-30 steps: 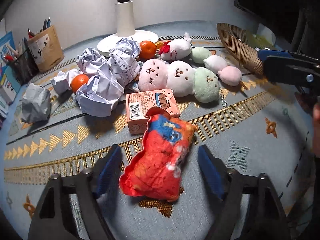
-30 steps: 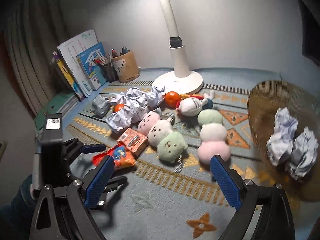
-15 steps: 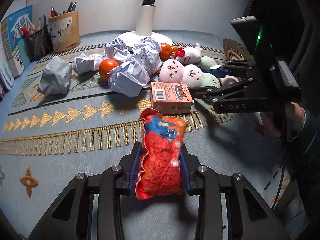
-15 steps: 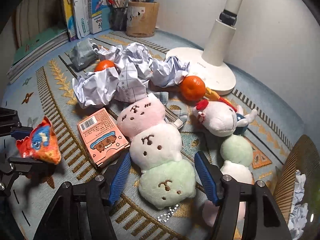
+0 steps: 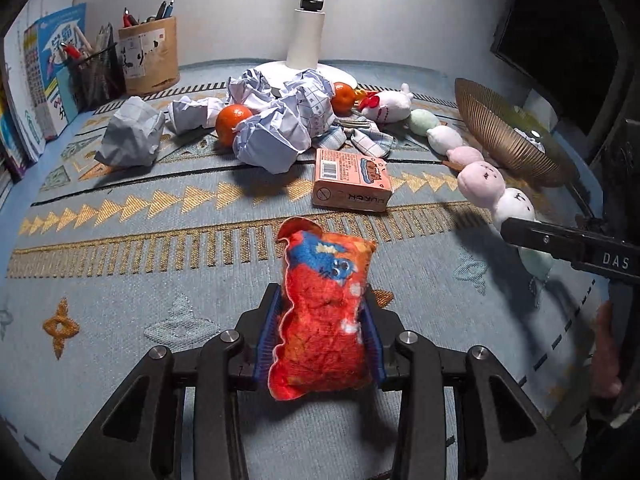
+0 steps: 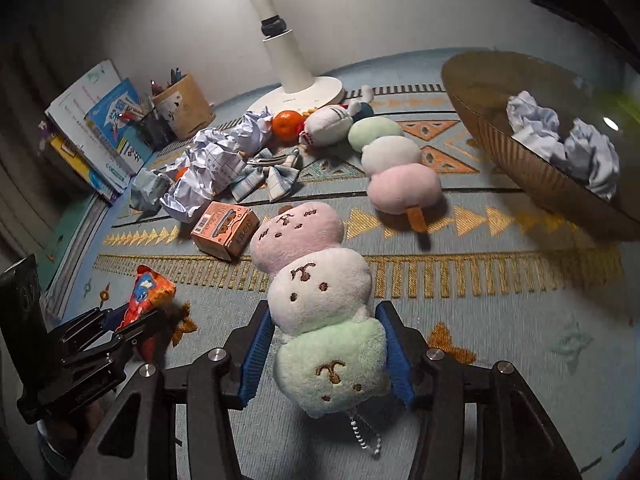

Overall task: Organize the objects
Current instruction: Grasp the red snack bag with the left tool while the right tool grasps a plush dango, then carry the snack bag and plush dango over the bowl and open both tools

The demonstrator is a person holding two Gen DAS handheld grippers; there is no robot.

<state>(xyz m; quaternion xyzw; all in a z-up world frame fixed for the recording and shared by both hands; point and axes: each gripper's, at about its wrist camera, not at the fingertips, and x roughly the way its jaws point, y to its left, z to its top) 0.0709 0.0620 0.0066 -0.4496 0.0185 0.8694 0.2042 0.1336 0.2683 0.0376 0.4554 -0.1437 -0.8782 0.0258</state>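
L tool (image 5: 320, 336) easing on red plush (image 5: 322, 312) – R tool (image 6: 326, 356) grips dango plush (image 6: 320, 300).

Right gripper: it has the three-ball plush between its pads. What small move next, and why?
Probably lift it clear and carry it toward the other dango plush. The right gripper pinches the three-ball plush at its green end, and its pink end looks still down on the mat.
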